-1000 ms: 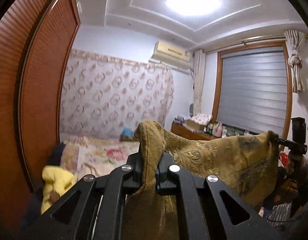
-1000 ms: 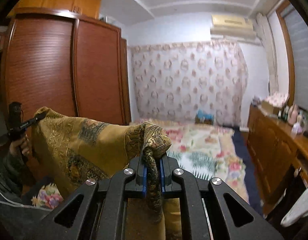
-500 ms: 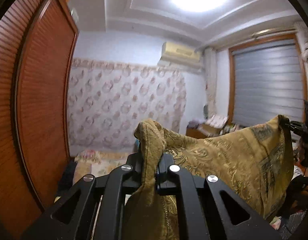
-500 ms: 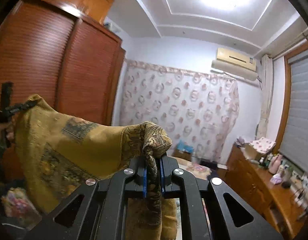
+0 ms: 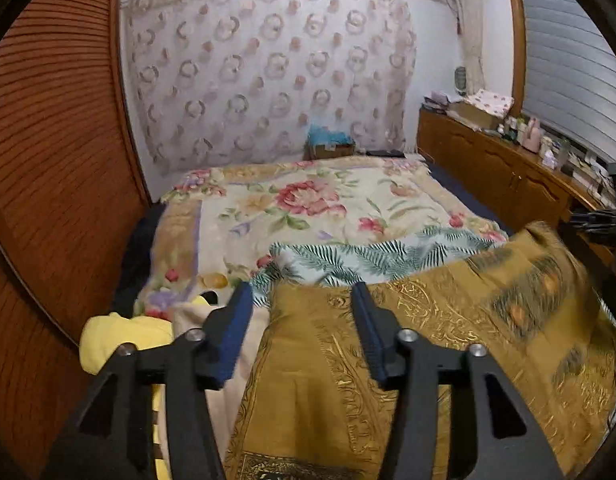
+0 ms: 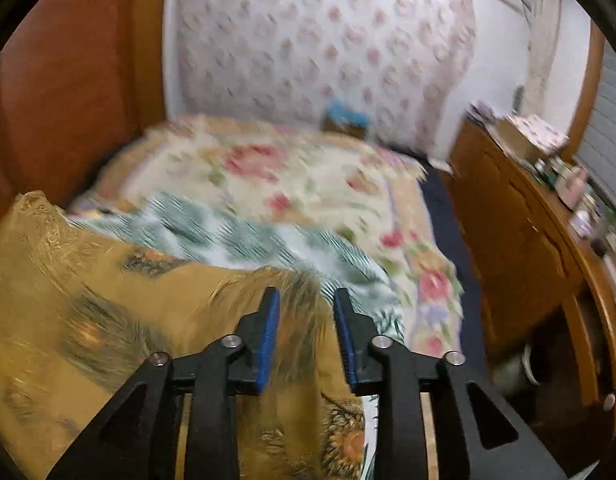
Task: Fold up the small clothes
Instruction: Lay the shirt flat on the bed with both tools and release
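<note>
A mustard-gold patterned cloth lies spread on the bed, over a green fern-print cloth. My left gripper is open, its fingers standing either side of the cloth's near-left corner. In the right wrist view the same gold cloth lies blurred below my right gripper, which is open with the cloth's right edge under the gap. The other gripper shows at the right edge of the left wrist view.
The bed has a floral blanket. A yellow garment lies at the bed's near left. A brown louvred wardrobe stands on the left. A wooden dresser with clutter runs along the right.
Both grippers were shut on the gold cloth and held it up in the air. Now they have swung down, opened and let go, and the cloth lies on the bed.
</note>
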Available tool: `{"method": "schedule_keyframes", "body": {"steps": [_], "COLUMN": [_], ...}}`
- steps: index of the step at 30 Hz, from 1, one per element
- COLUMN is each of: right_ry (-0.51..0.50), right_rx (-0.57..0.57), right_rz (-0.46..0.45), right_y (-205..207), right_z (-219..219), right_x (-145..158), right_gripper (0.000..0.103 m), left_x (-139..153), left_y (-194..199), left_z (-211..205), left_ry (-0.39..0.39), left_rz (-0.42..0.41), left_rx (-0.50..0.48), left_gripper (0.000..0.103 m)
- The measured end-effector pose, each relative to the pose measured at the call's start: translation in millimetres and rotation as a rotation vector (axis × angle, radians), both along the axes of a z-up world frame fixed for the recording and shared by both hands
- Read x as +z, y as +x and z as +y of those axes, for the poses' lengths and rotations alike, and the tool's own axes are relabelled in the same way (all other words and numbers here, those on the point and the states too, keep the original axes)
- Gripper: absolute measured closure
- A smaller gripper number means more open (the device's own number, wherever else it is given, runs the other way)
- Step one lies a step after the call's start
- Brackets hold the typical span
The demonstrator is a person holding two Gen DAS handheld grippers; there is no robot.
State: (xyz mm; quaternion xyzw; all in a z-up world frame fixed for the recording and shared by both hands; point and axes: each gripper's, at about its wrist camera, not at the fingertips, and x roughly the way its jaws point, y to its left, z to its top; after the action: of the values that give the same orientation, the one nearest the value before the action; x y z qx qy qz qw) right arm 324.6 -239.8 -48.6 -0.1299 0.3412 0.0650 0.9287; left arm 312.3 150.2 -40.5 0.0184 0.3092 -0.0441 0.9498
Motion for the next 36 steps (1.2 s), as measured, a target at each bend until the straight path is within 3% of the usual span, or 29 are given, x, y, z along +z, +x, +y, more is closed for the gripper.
{"method": "schedule_keyframes", "body": {"steps": [2,5,12,14,18,25,28,36], "right_ry": [-0.038,0.038,0.125,0.142,0.173,0.217,0.190,0.231], "right_rx": [-0.029,-0.019,0.040,0.057,0.041,0.046,0.010,0.015], "right_rz": [0.026,0.077,0.087,0.086,0.111,0.172,0.186,0.170], "right_y": [9,18,32,25,9,-22,-20,-16], "right_z": [0,-6,-28,-33,-65,-79,-84,-95], "right_x": [-18,-27,-4,3,-17,-28,-32,-38], "right_gripper": [0.059,0.059,0.059,0.059,0.059,0.059,0.059,0.059], "left_x": [-9,-17,-21,-22,-31,-41,-51,-71], "left_y": [-4,-11,-21,-29,-42,-69,-73,-72], "left_z": [-2,-3,1,0,-5,-6,-6,-3], "left_ry": [0.013,0.027,-0.016,-0.014,-0.010,-0.027,-0.019,-0.008], "left_rz": [0.018,0.038,0.082,0.085,0.147,0.181,0.210,0.256], "left_rx": [-0.009,-0.009,-0.015,-0.018,-0.024,-0.031,-0.052,-0.033], "left_gripper": [0.040,0.040,0.040,0.040,0.040,0.040,0.040,0.040]}}
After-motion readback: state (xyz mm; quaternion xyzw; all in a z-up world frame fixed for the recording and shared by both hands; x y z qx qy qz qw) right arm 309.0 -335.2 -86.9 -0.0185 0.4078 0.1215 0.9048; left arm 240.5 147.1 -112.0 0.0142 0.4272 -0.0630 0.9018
